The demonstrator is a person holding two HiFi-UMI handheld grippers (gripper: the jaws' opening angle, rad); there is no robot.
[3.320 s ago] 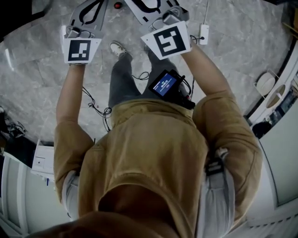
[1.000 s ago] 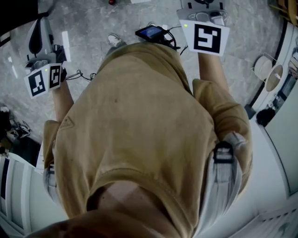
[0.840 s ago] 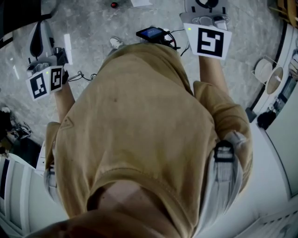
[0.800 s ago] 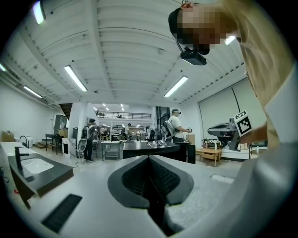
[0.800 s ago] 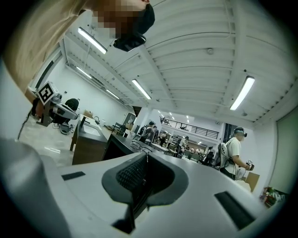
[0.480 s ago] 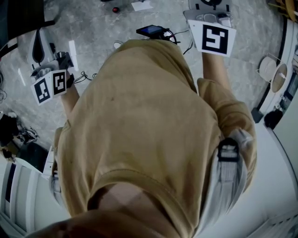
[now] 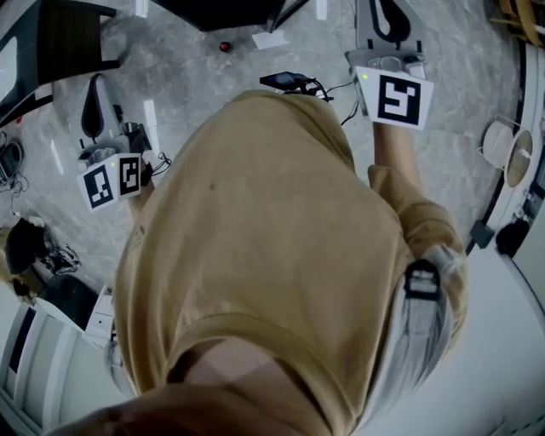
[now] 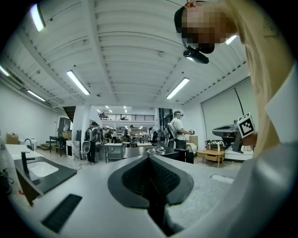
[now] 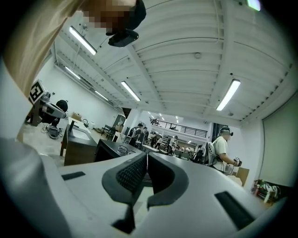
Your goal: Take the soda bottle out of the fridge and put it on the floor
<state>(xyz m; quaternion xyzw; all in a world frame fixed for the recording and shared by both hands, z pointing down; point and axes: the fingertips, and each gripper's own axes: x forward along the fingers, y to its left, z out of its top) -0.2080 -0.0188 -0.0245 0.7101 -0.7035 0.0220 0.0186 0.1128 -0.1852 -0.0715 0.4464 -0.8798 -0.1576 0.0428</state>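
Observation:
No soda bottle or fridge shows in any view. In the head view my tan-shirted torso fills the middle. My left gripper (image 7: 95, 85) is held out at the left over the grey marble floor (image 7: 196, 60), its marker cube (image 7: 112, 180) below it. My right gripper (image 7: 387, 10) is at the top right, above its marker cube (image 7: 394, 99). In the left gripper view the left gripper (image 8: 149, 159) points level into a big hall, jaws together with nothing between them. The right gripper (image 9: 146, 157) in its own view is likewise shut and empty.
Dark furniture (image 7: 60, 34) stands at the top left, cables (image 7: 13, 157) lie on the floor at the left. White panels (image 7: 34, 358) sit at the lower left, a round white object (image 7: 502, 145) at the right. A counter with a sink (image 8: 37, 169) and several people (image 8: 179, 135) are ahead.
Over three seconds the two grippers have spread apart to either side of my body. In the last second the view has shifted; dark furniture has come in at the top. Both stay shut.

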